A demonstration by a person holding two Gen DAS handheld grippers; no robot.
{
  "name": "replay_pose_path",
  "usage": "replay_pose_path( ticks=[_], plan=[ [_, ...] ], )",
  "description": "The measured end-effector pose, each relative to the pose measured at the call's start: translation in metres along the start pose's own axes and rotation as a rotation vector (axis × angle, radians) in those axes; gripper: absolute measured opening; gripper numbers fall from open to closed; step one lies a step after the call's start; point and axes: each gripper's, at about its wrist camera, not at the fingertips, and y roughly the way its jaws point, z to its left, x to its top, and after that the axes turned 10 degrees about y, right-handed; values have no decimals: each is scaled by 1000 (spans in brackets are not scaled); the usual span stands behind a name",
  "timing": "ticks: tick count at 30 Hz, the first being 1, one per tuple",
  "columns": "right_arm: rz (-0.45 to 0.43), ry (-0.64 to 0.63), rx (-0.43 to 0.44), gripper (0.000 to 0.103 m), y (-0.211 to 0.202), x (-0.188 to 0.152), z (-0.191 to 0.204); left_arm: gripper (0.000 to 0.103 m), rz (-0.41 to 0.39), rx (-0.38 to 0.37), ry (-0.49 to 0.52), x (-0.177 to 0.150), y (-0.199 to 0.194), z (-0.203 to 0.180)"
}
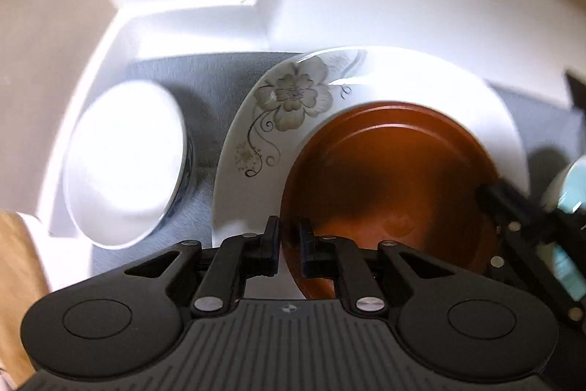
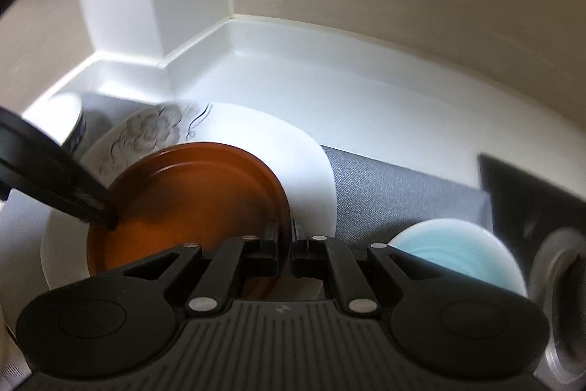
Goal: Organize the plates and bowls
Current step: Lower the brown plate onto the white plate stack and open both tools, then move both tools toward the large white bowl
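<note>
here the brown plate [image 1: 395, 178] is held at both sides over the white flowered plate [image 1: 278, 120], which lies on the grey mat [image 1: 205, 76] near the back corner of the white counter [image 1: 366, 6]. the left gripper [image 1: 290, 239] is closed on the brown plate's near-left rim, the rim running up between its narrow jaws. the right gripper [image 2: 285, 239] is closed on the opposite rim, and its black fingers [image 1: 512, 207] show at the plate's right edge in the left view. the step in hand looks like setting the brown plate down into the flowered one. to do it well, keep both hands level so the plate does not tip, centre it over the bigger plate's well, and let go only when its base is resting; whether it already touches i cannot tell. release both sides together, then lift straight off the rim. a white bowl [image 1: 124, 163] stands on the mat just left of the plates, a pale blue bowl [image 2: 457, 255] to their right.
</note>
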Motion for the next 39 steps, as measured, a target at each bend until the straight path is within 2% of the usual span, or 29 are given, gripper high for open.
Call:
replay_pose_path(
  ticks=[3,6,7,9,11,14,16,17,20,22,24,26,28,30,33,39],
  plan=[
    [-15,95,70,7,-2,-5,-15,13,8,95,55,0,-1,-17],
    [-24,31,61,9,-5,-12,-7,11,-10,111,37,-2,-1,-14],
    [-24,18,58,10,-6,-13,-5,13,-24,111,33,-3,-1,-13],
    [-15,21,70,10,-6,-15,-1,23,-47,99,27,-10,-5,-11],
    [-9,29,92,10,-6,-17,-1,43,-77,63,25,-11,-16,-10],
    [-6,14,81,10,-6,-18,4,51,-136,93,-27,-24,-43,-4],
    [7,10,76,10,-6,-18,8,51,-143,148,-78,-28,-53,4],
    [10,13,73,11,-7,-18,10,52,-159,144,-106,-35,-61,10],
    [-10,60,51,18,-14,-21,7,53,-195,106,-177,-60,-84,27],
    [-23,136,95,34,-20,-25,0,54,-213,87,-199,-75,-91,40],
    [-20,185,141,42,-23,-28,-5,54,-221,81,-213,-89,-96,54],
    [-30,181,119,43,-27,-29,-4,54,-203,92,-270,-99,-96,73],
    [-31,170,111,49,-30,-28,-2,54,-211,44,-372,-112,-96,99],
    [-18,151,136,51,-33,-24,-1,55,-221,-39,-448,-123,-96,123],
    [0,164,149,64,-36,-15,4,61,-225,-124,-542,-133,-88,155],
    [50,347,331,67,-38,2,16,61,-232,-342,-600,-132,-61,193]
  ],
)
